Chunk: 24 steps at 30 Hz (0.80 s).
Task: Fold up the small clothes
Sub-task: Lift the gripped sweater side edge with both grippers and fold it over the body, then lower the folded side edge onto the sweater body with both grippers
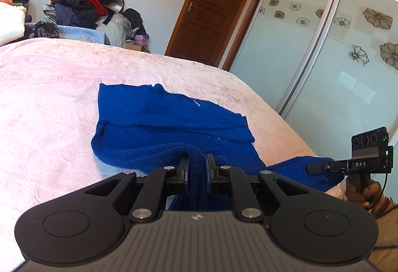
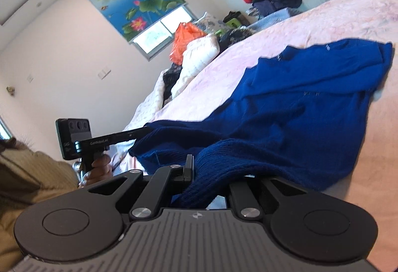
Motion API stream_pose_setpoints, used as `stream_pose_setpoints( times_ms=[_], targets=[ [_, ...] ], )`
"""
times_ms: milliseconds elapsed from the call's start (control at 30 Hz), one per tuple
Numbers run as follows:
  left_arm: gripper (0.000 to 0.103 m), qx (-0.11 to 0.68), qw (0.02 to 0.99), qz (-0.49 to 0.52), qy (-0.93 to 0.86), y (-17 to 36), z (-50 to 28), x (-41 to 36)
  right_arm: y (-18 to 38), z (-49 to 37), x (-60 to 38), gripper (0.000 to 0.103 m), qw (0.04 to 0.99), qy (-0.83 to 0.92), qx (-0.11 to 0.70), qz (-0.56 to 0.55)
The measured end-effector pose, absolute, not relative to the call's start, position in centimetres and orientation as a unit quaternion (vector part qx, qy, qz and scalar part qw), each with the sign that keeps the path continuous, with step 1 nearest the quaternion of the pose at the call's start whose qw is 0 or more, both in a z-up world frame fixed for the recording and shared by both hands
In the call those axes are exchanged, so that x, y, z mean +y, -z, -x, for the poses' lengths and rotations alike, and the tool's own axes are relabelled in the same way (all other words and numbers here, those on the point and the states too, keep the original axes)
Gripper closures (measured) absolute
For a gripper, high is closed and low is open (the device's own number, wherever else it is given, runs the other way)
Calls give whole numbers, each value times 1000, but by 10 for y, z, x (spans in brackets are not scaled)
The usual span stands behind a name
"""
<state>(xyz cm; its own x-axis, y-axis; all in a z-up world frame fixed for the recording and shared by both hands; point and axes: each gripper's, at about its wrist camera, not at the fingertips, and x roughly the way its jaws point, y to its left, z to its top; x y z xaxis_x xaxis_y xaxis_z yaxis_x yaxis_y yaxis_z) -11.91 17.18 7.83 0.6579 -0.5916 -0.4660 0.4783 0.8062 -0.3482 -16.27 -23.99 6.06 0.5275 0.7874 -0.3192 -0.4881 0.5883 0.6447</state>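
A blue knitted garment lies partly folded on the pink bed cover. My left gripper is shut on a bunched edge of it near the bed's front. My right gripper shows at the right edge of the left wrist view, clamped on another corner of the garment, lifted a little off the bed. In the right wrist view the garment drapes over my right gripper and hides its right finger. The left gripper shows there at the left, biting the cloth's edge.
A pile of red and dark clothes stands beyond the bed's far side. A brown door and sliding wardrobe panels are to the right. White bedding and an orange bag lie near the window.
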Motion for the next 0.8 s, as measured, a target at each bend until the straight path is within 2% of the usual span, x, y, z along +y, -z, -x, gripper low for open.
stream_pose_setpoints(
  times_ms=[333,800],
  targets=[
    [91,267,929,68,247,-91,89,148,-51,121,-238,92,866,-301,300,-264],
    [91,325,940,-51,95,-73,14,74,-27,45,-217,92,915,-191,298,-196]
  ],
)
